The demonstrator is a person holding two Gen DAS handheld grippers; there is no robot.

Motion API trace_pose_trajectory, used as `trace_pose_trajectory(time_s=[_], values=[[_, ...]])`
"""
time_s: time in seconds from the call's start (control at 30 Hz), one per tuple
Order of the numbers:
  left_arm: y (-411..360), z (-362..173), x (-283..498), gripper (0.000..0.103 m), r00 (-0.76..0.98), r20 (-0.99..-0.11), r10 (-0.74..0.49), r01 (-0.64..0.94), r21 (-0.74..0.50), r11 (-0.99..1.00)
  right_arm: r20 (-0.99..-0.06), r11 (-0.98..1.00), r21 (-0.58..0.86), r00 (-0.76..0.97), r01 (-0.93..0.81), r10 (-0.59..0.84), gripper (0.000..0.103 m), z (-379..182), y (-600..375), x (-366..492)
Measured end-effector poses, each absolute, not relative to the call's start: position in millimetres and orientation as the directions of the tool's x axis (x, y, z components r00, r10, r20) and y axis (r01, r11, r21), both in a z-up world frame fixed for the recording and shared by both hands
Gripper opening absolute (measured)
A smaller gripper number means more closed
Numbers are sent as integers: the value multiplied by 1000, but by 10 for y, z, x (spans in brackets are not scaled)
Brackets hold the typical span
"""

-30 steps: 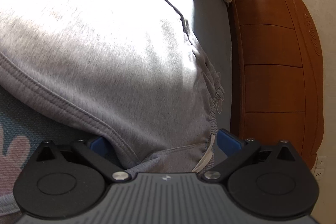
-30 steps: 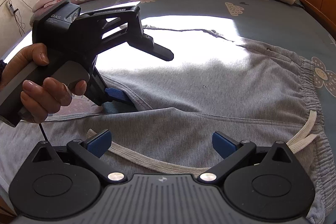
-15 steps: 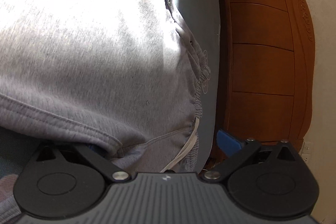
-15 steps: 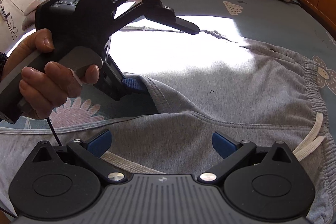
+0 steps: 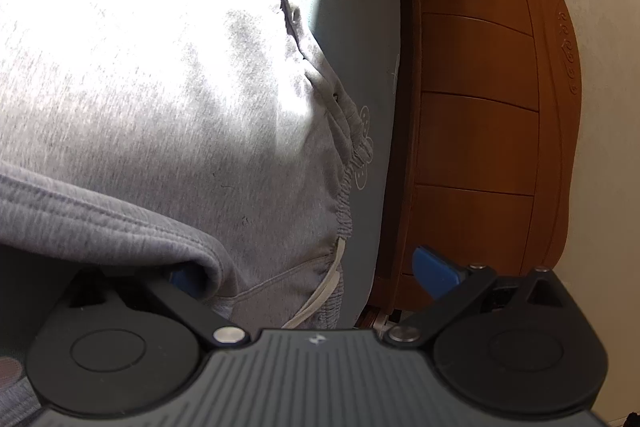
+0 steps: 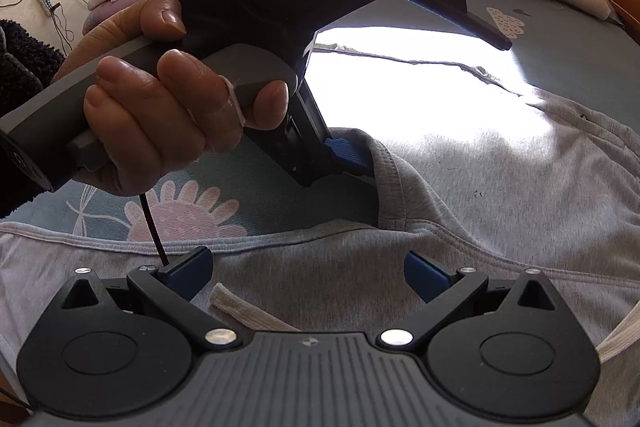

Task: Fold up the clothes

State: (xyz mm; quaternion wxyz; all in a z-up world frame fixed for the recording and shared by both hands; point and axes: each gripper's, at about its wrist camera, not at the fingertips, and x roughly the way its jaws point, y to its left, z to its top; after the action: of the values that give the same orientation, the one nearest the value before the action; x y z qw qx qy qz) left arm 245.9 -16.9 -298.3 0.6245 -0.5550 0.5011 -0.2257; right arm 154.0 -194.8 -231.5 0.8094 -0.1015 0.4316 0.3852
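Floral bedsheet (image 6: 192,203), wooden headboard (image 5: 480,131) beyond, grey sweatpants (image 6: 480,195), both hand-held grippers spread wide, gripping nothing

The left gripper (image 6: 416,99) now sits higher and closer to the right camera, its lower finger lifting the grey trousers' hem (image 6: 384,163) into a raised fold (sheet (image 6: 260,171) exposed beneath)

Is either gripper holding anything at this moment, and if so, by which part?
Neither. The left gripper is open, one finger under the hem of the grey sweatpants, lifting it without clamping. The right gripper hovers open above them.
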Motion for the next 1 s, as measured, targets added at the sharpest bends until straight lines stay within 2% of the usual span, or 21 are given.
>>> trace_pose_trajectory(time_s=[0.1,0.23,0.3,0.53,0.7,0.93,1.0], values=[[-163,-2970,2468,102,389,-360,-848,-285,-922,261,-767,638,150,318,-756,558,103,-2347,-1848,1556],[-153,-2921,2460,102,382,-348,-856,-288,-925,248,-823,628,126,273,-768,498,103,-2548,-1697,1639],[-160,-2907,2452,102,379,-355,-855,-283,-924,258,-821,625,100,290,-774,491,103,-2605,-1643,1673],[-90,-3001,2350,102,356,-348,-867,-308,-920,242,-829,660,155,267,-735,492,103,-2635,-1600,1736],[33,-3007,2253,102,346,-393,-852,-311,-905,291,-831,674,177,258,-718,493,103,-2500,-1827,1599],[401,-2970,2017,102,391,-467,-794,-352,-872,340,-733,682,133,392,-719,556,103,-2151,-1896,1710],[528,-2959,1931,102,410,-494,-767,-375,-858,352,-730,667,152,372,-729,573,103,-2189,-1801,1773]])
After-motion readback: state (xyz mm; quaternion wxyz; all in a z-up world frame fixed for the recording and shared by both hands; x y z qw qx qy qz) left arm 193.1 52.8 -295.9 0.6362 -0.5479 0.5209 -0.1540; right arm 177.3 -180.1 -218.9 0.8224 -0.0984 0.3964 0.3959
